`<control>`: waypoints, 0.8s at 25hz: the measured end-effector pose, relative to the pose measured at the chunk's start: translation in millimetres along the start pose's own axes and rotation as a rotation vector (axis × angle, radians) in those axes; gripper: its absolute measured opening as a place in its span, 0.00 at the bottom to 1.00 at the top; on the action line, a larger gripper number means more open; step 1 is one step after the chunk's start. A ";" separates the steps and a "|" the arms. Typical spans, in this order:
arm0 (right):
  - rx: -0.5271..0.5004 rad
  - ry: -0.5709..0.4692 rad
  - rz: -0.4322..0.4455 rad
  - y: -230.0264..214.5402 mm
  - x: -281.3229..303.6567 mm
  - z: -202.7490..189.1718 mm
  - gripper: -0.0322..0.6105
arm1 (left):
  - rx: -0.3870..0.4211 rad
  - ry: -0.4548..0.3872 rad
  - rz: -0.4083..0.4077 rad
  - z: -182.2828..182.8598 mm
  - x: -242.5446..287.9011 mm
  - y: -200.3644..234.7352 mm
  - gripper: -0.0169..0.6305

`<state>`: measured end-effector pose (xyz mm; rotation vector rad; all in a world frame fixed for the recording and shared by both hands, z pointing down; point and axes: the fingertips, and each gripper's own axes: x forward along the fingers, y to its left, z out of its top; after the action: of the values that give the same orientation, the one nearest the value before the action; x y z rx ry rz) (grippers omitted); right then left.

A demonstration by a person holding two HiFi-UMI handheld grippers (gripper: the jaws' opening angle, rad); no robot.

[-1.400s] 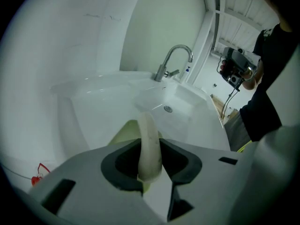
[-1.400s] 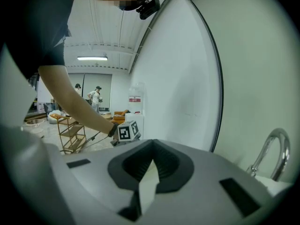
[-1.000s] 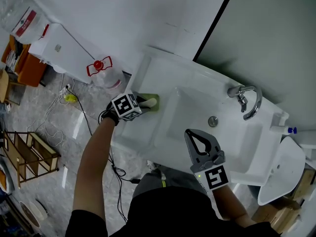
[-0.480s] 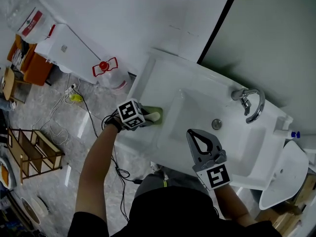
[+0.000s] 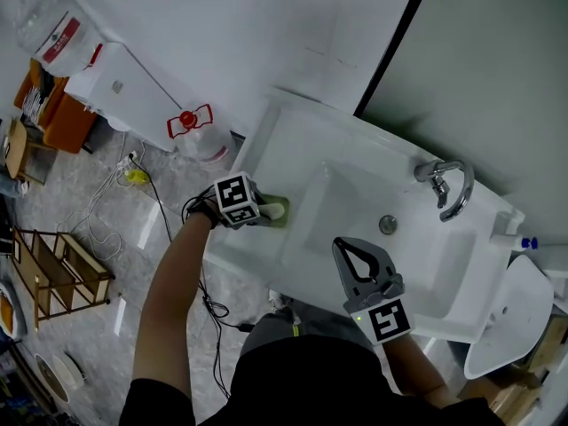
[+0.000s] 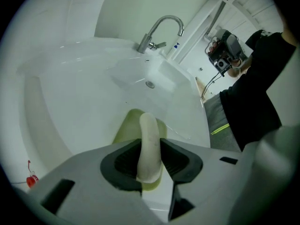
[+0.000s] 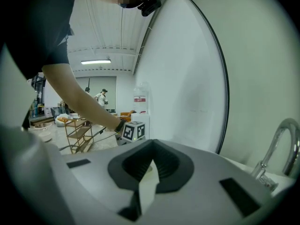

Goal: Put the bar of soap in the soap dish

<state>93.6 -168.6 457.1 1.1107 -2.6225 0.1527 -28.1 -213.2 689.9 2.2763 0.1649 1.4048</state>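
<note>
A pale bar of soap (image 6: 150, 139) stands on its edge between the jaws of my left gripper (image 6: 150, 149). The pads still touch both of its sides while the jaws are opening. Right under it lies the green soap dish (image 6: 125, 126), on the sink's left ledge. From the head view, the left gripper (image 5: 266, 211) points steeply down at the dish (image 5: 282, 221), with the soap (image 5: 277, 208) over it. My right gripper (image 5: 348, 246) hangs over the sink's front rim, shut and holding nothing; in its own view the jaws (image 7: 151, 146) meet at the tips.
The white sink (image 5: 293, 136) has a chrome faucet (image 5: 450, 187) at the back right and a drain (image 5: 387, 224) in the basin. On the floor to the left stand a water jug (image 5: 197, 133), a white cabinet (image 5: 120, 82) and cables (image 5: 133, 177). A white fixture (image 5: 506, 313) sits at the right.
My left gripper has slid a little along the sink's ledge and tipped further down over the green dish, the soap still between its jaws. The right gripper has stayed where it was.
</note>
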 end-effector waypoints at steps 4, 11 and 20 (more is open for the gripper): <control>-0.005 -0.013 -0.003 0.2 -2.0 1.2 0.07 | 0.032 0.014 0.052 4.8 -8.1 7.3 0.32; -0.005 -0.024 -0.001 6.4 -2.0 6.7 0.07 | 0.066 -0.068 0.159 15.1 -30.2 16.4 0.46; -0.050 -0.051 0.019 27.4 -2.8 22.1 0.07 | 0.023 -0.199 0.279 10.4 -58.0 9.4 0.40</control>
<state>70.9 -152.2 435.6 1.0872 -2.6672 0.0628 -47.7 -244.2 642.8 2.5154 -0.2082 1.2971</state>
